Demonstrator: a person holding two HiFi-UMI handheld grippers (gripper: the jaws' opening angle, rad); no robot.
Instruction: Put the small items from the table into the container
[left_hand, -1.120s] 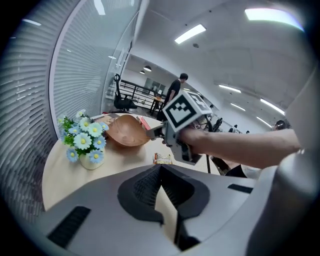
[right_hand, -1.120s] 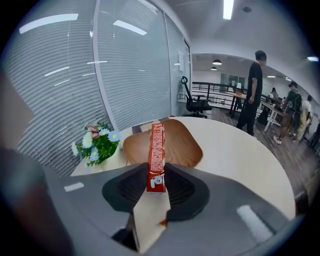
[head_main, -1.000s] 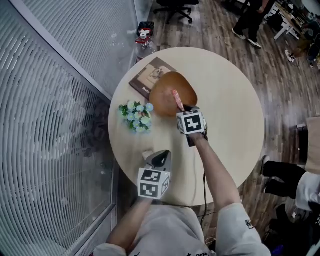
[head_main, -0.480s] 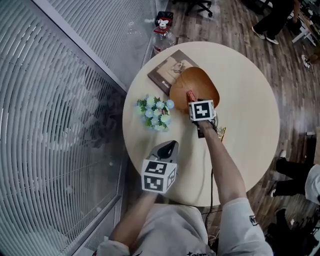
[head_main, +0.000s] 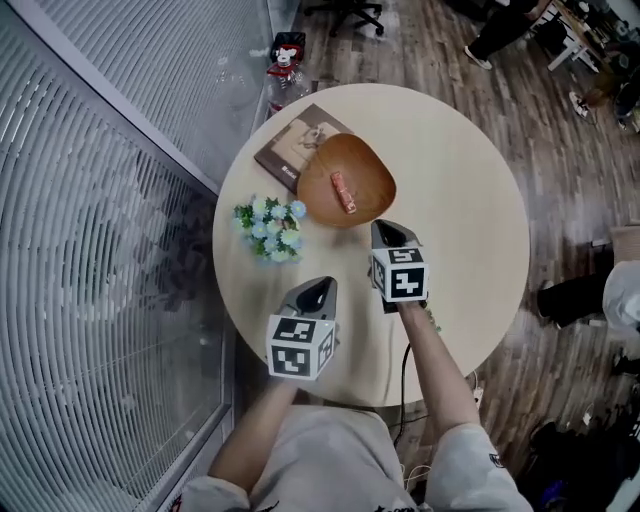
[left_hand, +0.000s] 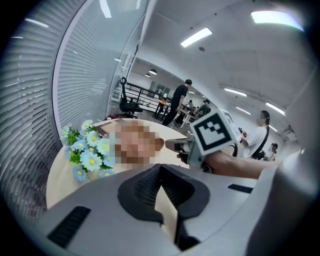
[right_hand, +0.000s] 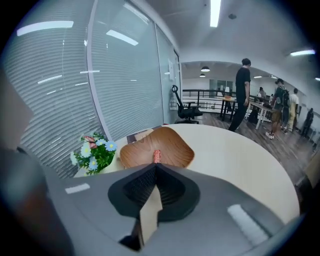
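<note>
Scanning from the left, the flowers (head_main: 268, 228) sit near the table (head_main: 470, 200) edge and aren't my problem. My left gripper (head_main: 320, 287) hovers over bare tabletop just beside them, jaws pinched together on nothing. Next over is the wooden bowl (head_main: 318, 168), partly resting on a book (head_main: 288, 148), with one small reddish item (head_main: 343, 192) lying inside it. That piece looks delivered to me. My right gripper (head_main: 384, 229) hangs just short of the bowl's near rim, pointing at it, jaws closed and empty as well.

So I'd say I'm between picks, with one drop done and the next target not chosen. The only candidate I can spot is a little greenish scrap (head_main: 432, 318) peeking out beside my right forearm. It's mostly hidden, so I can't tell what it is.

For the next move, I'd spread the right jaws, pull that hand back off the bowl, and get a clean look at the scrap before committing to a grab.
</note>
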